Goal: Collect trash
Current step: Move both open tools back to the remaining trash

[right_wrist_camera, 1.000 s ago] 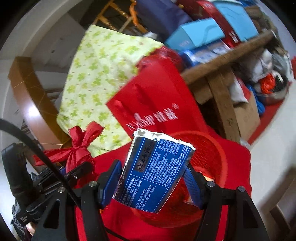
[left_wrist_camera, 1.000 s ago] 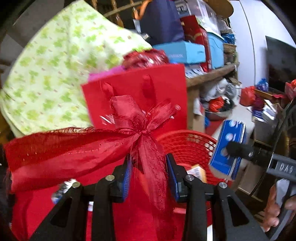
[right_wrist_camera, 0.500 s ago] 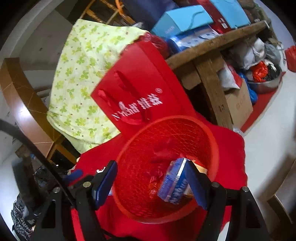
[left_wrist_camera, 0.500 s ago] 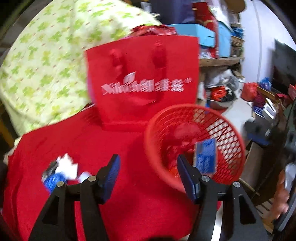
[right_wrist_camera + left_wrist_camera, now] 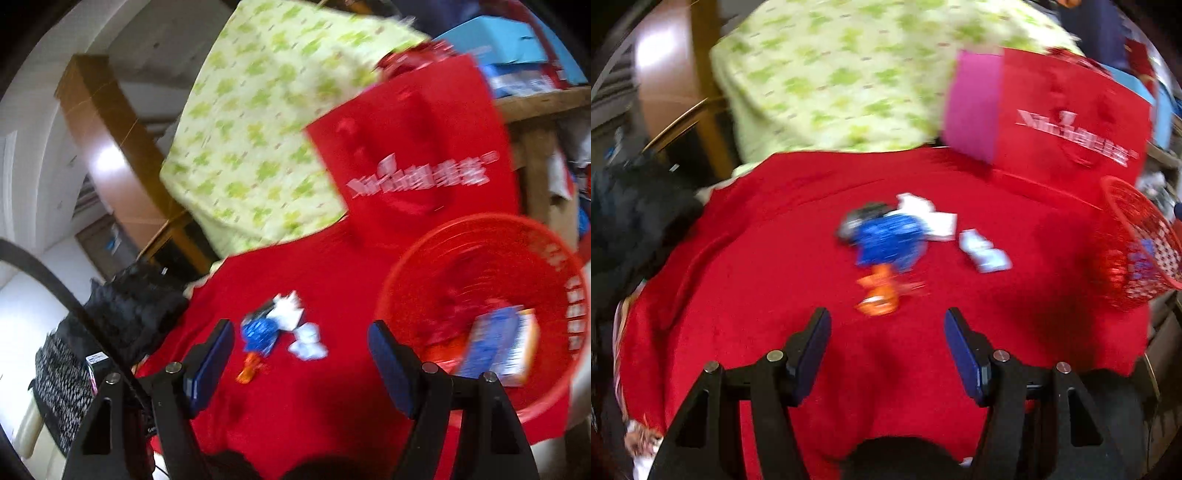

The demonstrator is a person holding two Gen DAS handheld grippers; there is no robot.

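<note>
Over the red cloth [image 5: 757, 295] my left tongs [image 5: 886, 345] hang with the jaws spread wide and nothing between them; within the last second they have been opening, and so have the jaws of my right tongs [image 5: 301, 352], which also stand apart and hold nothing. Neither pair touches the trash.

Ahead of the left tongs, near the middle of the cloth, lies a small heap: a blue wrapper [image 5: 890, 242], an orange scrap [image 5: 877, 291] just in front of it, a white paper [image 5: 932, 216] behind it and a pale crumpled piece [image 5: 984, 251] to its right. The pictures are blurred, so I cannot say exactly what each scrap is.

At the right edge of the cloth stands the red basket [image 5: 413, 273], and inside it lies a blue packet [image 5: 495, 341] against the far wall.

Behind the cloth a red paper bag [image 5: 417, 147] with white lettering stands upright, with a green-patterned sheet [image 5: 849, 74] draped beside it. Farther right, a wooden shelf [image 5: 543, 101] carries a blue box [image 5: 495, 38].
</note>
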